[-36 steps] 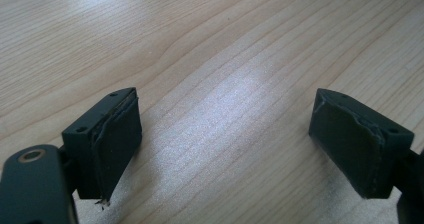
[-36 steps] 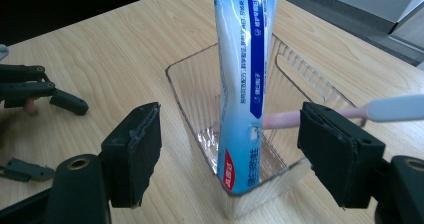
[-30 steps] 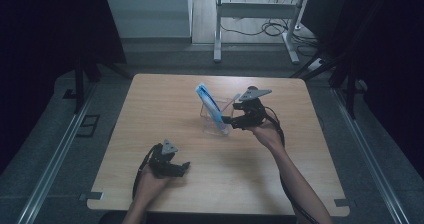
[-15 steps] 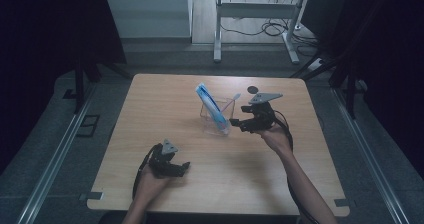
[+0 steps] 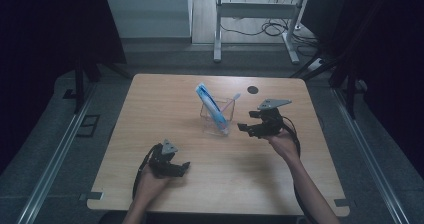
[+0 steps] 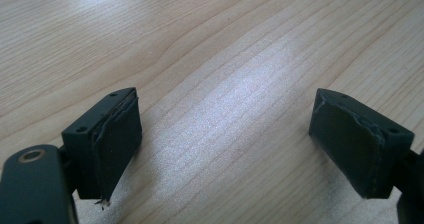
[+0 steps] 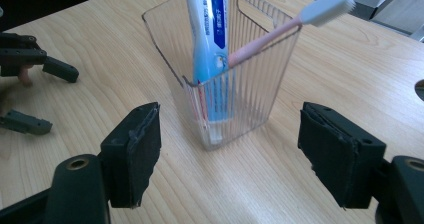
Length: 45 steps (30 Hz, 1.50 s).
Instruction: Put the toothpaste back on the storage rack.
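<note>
My right gripper [image 7: 227,159] has its jaws wide apart, empty, facing the clear holder [image 7: 235,99]. My left gripper [image 6: 225,144] is spread wide too, over bare bench [image 6: 210,49] near its front edge.

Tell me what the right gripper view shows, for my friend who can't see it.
A clear plastic holder stands on a wooden table, holding a blue toothpaste tube and a pink toothbrush. The open right gripper faces it, apart from it.
</note>
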Each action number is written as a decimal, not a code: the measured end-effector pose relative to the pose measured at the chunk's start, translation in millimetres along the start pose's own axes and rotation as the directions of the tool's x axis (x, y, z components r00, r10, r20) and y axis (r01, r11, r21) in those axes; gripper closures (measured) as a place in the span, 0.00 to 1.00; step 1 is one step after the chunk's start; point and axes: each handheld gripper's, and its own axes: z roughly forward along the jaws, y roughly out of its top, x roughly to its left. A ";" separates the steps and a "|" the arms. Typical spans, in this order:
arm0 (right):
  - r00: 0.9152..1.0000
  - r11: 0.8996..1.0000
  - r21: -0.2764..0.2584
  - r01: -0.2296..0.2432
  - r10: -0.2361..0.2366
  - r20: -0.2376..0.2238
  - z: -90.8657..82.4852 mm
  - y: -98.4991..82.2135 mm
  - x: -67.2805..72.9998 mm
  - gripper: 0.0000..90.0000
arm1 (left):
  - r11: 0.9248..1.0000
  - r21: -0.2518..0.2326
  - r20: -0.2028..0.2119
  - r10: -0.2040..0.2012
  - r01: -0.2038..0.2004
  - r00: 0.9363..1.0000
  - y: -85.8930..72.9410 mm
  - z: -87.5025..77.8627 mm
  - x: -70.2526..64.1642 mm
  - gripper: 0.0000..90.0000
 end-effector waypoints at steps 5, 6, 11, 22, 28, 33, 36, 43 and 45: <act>1.000 1.000 -0.001 -0.004 0.004 0.007 -5.2 -6.6 -1.5 0.28 | 1.000 0.000 0.000 -0.001 0.001 1.000 0.0 0.0 -0.1 0.15; 1.000 1.000 -0.001 -0.005 0.005 0.008 -6.2 -8.1 -1.9 0.28 | 1.000 -0.001 0.000 -0.002 0.002 1.000 0.0 0.1 -0.1 0.15; 1.000 1.000 0.006 -0.008 0.008 0.020 -9.5 -16.9 -3.8 0.28 | 1.000 -0.001 0.000 -0.004 0.004 1.000 -0.1 0.1 -0.3 0.15; 0.999 0.999 -0.009 -0.042 0.043 0.033 -21.3 -37.2 -11.1 0.27 | 1.000 -0.003 0.000 -0.007 0.007 1.000 -0.1 0.2 -0.5 0.15; 0.998 0.998 -0.026 -0.055 0.056 0.043 -27.5 -48.3 -12.7 0.27 | 1.000 -0.003 0.000 -0.007 0.007 1.000 -0.1 0.2 -0.5 0.15; 0.996 0.997 -0.027 -0.068 0.070 0.052 -30.8 -59.3 -14.7 0.27 | 1.000 -0.003 0.000 -0.006 0.006 1.000 -0.1 0.2 -0.5 0.15; 0.995 0.996 -0.022 -0.081 0.083 0.061 -31.0 -68.1 -17.4 0.27 | 1.000 -0.002 0.000 -0.007 0.007 1.000 -0.1 0.2 -0.5 0.15; 0.990 0.993 -0.010 -0.116 0.116 0.083 -33.1 -89.5 -24.5 0.27 | 1.000 -0.003 0.001 -0.007 0.007 1.000 -0.1 0.2 -0.5 0.15; 0.988 0.992 -0.010 -0.124 0.124 0.090 -34.2 -94.7 -26.0 0.27 | 1.000 -0.002 0.001 -0.007 0.007 1.000 -0.1 0.2 -0.5 0.15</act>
